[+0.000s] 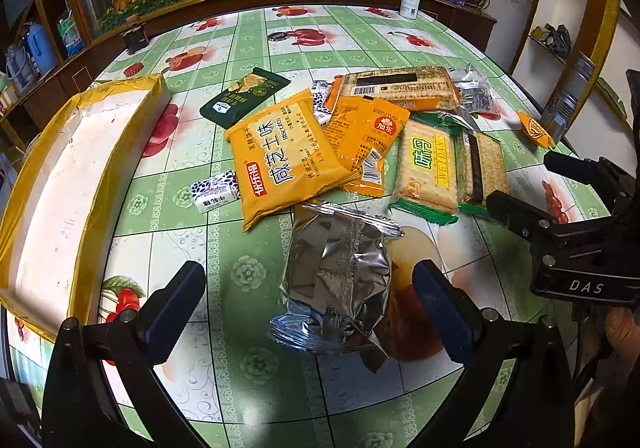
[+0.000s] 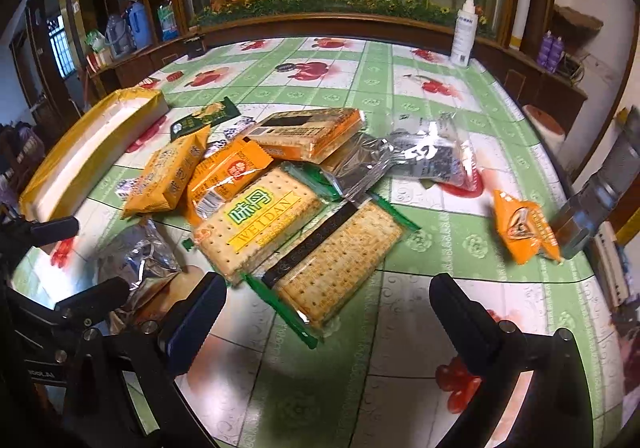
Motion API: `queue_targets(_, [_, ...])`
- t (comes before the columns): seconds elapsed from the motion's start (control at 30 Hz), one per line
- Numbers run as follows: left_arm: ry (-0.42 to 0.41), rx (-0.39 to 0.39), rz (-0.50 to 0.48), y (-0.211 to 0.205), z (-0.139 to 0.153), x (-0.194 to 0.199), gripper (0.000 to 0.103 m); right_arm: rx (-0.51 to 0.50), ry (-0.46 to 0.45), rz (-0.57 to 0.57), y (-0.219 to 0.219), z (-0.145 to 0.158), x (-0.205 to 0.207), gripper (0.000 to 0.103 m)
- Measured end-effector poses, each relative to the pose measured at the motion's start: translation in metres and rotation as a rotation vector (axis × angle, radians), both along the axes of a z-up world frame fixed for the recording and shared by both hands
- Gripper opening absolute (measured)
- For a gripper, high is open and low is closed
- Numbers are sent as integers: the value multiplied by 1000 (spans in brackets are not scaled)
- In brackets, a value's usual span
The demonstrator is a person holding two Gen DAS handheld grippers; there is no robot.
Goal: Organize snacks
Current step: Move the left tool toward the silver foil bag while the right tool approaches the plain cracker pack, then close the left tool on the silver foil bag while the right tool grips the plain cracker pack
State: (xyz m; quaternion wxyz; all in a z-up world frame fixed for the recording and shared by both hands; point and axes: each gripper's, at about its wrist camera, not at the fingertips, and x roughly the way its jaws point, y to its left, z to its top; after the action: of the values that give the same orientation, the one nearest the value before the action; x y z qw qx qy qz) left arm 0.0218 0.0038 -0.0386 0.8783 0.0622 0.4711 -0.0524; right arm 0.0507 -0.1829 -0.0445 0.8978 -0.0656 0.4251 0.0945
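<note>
My L tongs (image 1: 308, 304) spread wide, straddling silver foil pack (image 1: 336, 280) to lift it; R tongs (image 2: 328, 312) released, empty, near Weidan crackers (image 2: 260, 220) on tabletop (image 2: 440, 96).

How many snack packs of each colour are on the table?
Orange packs: 4
Green packs: 3
Silver packs: 2
Black-and-white packs: 2
Total: 11

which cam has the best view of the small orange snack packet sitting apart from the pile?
Right wrist: the small orange packet lies whole and unobstructed, printed logo visible. Left wrist shows it only small and distorted near the frame edge.
</note>
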Motion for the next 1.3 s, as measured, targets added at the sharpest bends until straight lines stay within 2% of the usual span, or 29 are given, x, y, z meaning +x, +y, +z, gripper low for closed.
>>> queue_targets(0.17, [3,5,-1,-2,-1,-1,103,-26,-17,3,1,3,0,103])
queue_targets(0.4, [28,20,-18,-8,-11,2,103,-32,16,-8,0,-3,2,103])
queue_targets(0.47, [36,26,-24,-10,-15,4,103,-14,24,-10,-1,-7,3,103])
queue_targets(0.63, [46,66,-18,-13,-27,13,103,112,82,-38,-11,-22,15,101])
queue_targets(0.73, [46,36,-17,-10,-28,17,103,157,115,-59,-16,-30,21,98])
queue_targets(0.87, [40,13,-19,-10,-29,21,103,173,101,-76,-16,-28,30,96])
queue_targets(0.93, [39,3,-23,-10,-29,21,102,127,86,-78,-11,-29,35,91])
queue_targets(1.03, [23,0,-43,-12,-27,20,93,67,65,-66,-5,-29,34,83])
queue_targets(1.07, [16,-1,-50,-13,-26,19,86,54,58,-64,-4,-30,34,79])
queue_targets(1.1, [9,-5,-59,-15,-24,17,73,40,50,-62,-5,-29,33,70])
queue_targets(1.13, [-1,-2,-64,-17,-22,16,64,35,44,-60,-7,-28,32,67])
queue_targets(1.17, [-11,13,-67,-19,-20,14,59,37,45,-58,-9,-28,31,62])
queue_targets(1.3, [-38,48,-65,-20,-18,8,57,38,48,-50,-18,-26,24,52])
